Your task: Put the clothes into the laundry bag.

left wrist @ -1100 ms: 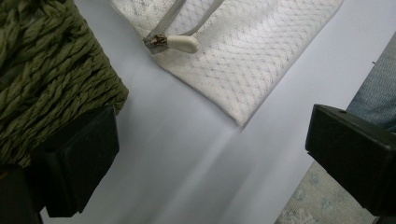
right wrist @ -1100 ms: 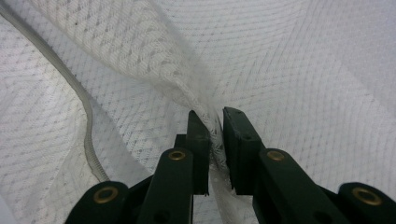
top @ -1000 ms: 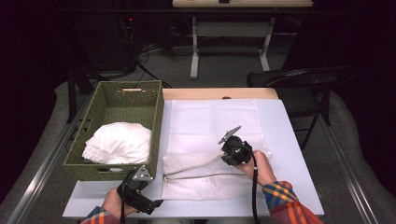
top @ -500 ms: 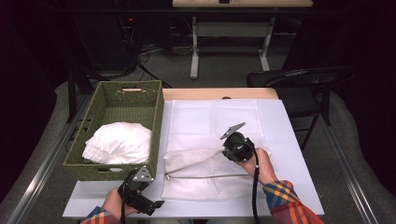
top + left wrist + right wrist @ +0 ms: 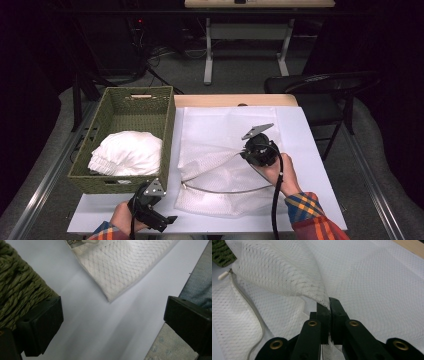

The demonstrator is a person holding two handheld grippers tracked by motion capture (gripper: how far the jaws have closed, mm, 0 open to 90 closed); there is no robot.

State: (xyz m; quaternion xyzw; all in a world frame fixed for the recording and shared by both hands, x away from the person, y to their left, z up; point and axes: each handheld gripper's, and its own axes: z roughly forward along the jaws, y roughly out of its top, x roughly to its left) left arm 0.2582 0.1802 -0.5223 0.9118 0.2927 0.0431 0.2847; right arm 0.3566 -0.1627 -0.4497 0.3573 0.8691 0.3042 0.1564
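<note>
**Upper mesh layer pinched and lifted**

Now that my right gripper [image 5: 329, 305] has just been closing, its jaws clamp the top layer of the white mesh zip bag [image 5: 220, 165], which has risen, opening the mouth for loading. The bag lies mid-table beside the green woven basket [image 5: 167, 130], long axis front-to-back, its zipper mouth toward me. My left gripper [image 5: 110, 322] waits, jaws apart.

A dark room with grey floor [image 5: 235, 80], black chair [image 5: 320, 90] and far desk [image 5: 250, 25].
</note>
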